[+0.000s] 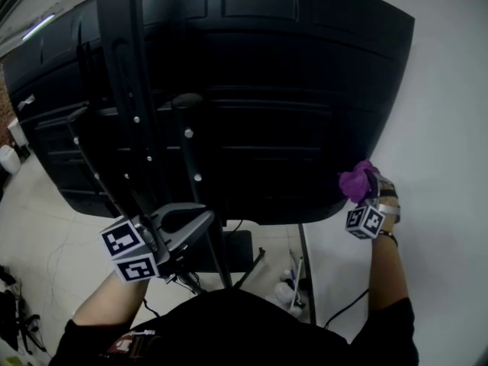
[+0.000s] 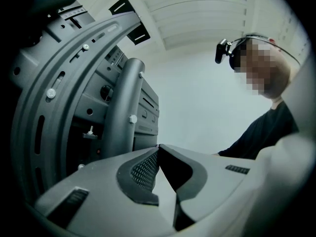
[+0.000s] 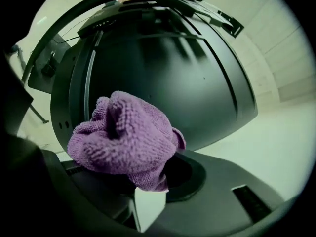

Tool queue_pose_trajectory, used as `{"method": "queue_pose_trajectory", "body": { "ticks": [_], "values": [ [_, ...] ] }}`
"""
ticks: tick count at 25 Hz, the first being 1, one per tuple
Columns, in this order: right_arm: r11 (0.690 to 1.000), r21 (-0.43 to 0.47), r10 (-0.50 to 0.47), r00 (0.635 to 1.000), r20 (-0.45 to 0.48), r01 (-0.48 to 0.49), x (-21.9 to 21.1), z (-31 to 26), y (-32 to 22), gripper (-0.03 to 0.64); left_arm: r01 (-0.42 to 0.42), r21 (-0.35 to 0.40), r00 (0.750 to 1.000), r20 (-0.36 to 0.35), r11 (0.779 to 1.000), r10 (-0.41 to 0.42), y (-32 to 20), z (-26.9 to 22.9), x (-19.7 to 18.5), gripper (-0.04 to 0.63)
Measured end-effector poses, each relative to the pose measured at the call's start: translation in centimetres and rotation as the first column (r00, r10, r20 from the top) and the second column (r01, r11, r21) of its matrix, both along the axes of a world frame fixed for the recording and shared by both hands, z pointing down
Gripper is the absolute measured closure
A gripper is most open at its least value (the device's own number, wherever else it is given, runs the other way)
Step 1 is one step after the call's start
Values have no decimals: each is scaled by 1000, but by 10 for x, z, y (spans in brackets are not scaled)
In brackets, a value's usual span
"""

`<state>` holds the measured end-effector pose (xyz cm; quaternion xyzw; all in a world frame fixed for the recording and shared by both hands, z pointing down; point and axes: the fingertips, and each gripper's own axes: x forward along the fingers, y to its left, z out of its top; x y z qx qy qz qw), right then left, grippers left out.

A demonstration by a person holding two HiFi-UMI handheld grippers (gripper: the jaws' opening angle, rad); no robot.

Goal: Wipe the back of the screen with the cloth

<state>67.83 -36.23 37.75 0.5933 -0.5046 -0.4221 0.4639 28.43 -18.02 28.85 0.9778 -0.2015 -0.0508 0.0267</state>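
The screen's black, curved back (image 1: 267, 90) fills the head view, carried on a dark stand arm (image 1: 126, 90). A bunched purple cloth (image 1: 356, 181) is pressed near the screen's lower right corner, and my right gripper (image 1: 367, 200) is shut on it. In the right gripper view the cloth (image 3: 123, 139) bulges out of the jaws, hiding their tips, with the screen's back (image 3: 163, 73) just behind it. My left gripper (image 1: 187, 223) hangs below the screen's lower edge beside the stand column (image 2: 123, 107). Its jaws (image 2: 158, 148) meet at the tips with nothing between them.
A curved bracket with screws (image 2: 59, 83) rises at the left of the left gripper view. Under the screen are the stand's dark base (image 1: 240, 250), loose cables (image 1: 347, 307) and small white items (image 1: 286, 292). A pale wall (image 1: 450, 128) stands to the right.
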Motion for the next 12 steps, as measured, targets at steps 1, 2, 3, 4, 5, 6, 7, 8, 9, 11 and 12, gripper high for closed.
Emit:
{"method": "queue_pose_trajectory", "body": {
  "ticks": [1,2,3,4,5,6,7,8,9,11,12],
  "values": [
    [999,-34,40,998,55,-38,9,1,-1,522,10,-4,1000,-4,1000,-10,-1,1,-4,600],
    [995,-67,80,990,112,-73,19,4,-3,520,20,-6,1000,-7,1000,-20,-3,2,-7,600],
    [992,-89,108,981,163,-94,28,8,-5,520,32,-8,999,-9,999,-32,-5,4,-10,600],
    [991,-96,114,972,207,-95,31,11,-5,521,45,-8,999,-8,999,-45,-7,6,-13,600],
    [993,-90,100,965,241,-80,26,10,-1,522,57,-8,998,-4,998,-57,-9,9,-16,600],
    [995,-78,73,960,269,-54,14,8,4,522,69,-8,998,2,998,-69,-11,13,-18,600],
    [998,-67,37,953,300,-17,-1,7,9,522,80,-9,997,8,997,-79,-14,17,-19,600],
    [998,-60,-6,941,337,28,-19,7,15,521,88,-14,996,13,996,-88,-17,21,-21,600],
    [995,-60,-52,925,376,80,-38,9,21,520,94,-22,995,17,995,-94,-19,26,-22,600],
    [975,-85,-149,888,436,205,-83,24,34,522,103,-41,995,24,994,-102,-19,37,-23,600],
    [957,-110,-194,873,448,270,-109,35,40,521,106,-49,994,28,993,-105,-18,41,-23,600]
  ]
}}
